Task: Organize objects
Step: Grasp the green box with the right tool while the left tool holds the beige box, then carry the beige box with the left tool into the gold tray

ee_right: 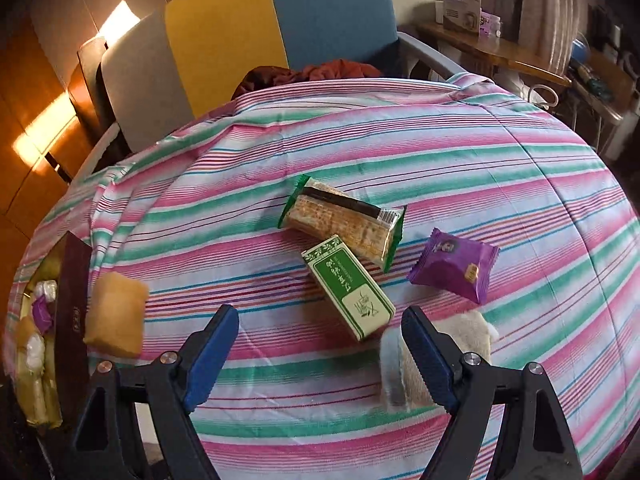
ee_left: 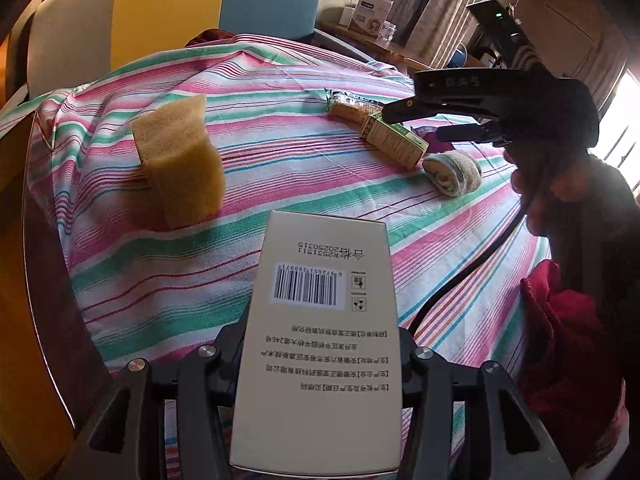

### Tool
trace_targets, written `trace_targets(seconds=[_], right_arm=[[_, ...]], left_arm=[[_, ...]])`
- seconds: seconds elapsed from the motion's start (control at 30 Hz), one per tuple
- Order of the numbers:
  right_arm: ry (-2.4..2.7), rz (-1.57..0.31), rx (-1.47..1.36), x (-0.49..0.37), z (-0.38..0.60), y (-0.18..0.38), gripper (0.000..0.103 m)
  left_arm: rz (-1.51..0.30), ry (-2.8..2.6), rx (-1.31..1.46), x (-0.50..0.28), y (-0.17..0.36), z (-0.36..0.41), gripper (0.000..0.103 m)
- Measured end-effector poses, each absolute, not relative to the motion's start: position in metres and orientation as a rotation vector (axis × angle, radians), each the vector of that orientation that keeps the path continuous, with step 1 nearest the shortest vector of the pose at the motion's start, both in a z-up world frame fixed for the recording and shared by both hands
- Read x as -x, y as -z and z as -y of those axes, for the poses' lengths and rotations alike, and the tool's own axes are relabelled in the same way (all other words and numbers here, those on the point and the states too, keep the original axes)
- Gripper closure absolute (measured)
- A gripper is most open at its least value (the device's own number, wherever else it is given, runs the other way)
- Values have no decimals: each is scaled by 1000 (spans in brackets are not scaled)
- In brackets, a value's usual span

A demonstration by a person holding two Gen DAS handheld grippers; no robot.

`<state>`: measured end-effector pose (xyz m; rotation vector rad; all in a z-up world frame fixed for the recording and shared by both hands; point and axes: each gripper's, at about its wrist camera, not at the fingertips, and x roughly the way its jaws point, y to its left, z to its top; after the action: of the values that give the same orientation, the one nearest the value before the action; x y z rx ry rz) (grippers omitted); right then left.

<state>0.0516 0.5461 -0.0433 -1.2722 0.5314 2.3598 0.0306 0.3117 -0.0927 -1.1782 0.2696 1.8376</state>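
Mid-sort: left gripper [ee_left: 316, 360] jaws pinching white box [ee_left: 320, 320] above bench [ee_right: 480, 168] near edge; right gripper [ee_right: 320, 344] jaws spread, empty, over green box [ee_right: 348, 286] mid-bench; needed lowering, closing

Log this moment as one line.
left gripper: shut on white box | right gripper: open, empty | sponge: on striped cloth
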Motion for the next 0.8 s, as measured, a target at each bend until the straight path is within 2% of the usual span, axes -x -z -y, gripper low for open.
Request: trace_targets(seconds=[0.17,0.23,0.27,0.3,0.4,0.5,0.63,0.73,0.8], right_arm=[[-2267,-550,1393,-26,-567,76,20],[-2256,-561,1414,-23,-569,89,26],[-2257,-508,1396,-23,-566,90,34],[-2272,-491,1378,-24,-563,90,59],[-2308,-503,1392,-25,-559,90,69],[-2332,-426,1419,-22,-549,92,70],[-2345,-529,1404,-24,-558,93,68],[-2347,-539,1393,-24,-559,93,68],[-2357,-550,1386,-25,-558,93,63]], left_arm=[[-223,-1823,1185,-27,94,-308,49],[-220,-1827,1185,-27,95,-308,49],[-225,-1831,1182,-28,95,-309,49],[-230,-1836,1178,-28,95,-310,49],[-247,-1852,1165,-30,95,-312,49],[-257,-1860,1160,-31,96,-313,49],[-256,-1859,1160,-31,95,-314,49],[-252,-1858,1161,-31,95,-313,49],[-251,-1857,1160,-32,94,-312,49]])
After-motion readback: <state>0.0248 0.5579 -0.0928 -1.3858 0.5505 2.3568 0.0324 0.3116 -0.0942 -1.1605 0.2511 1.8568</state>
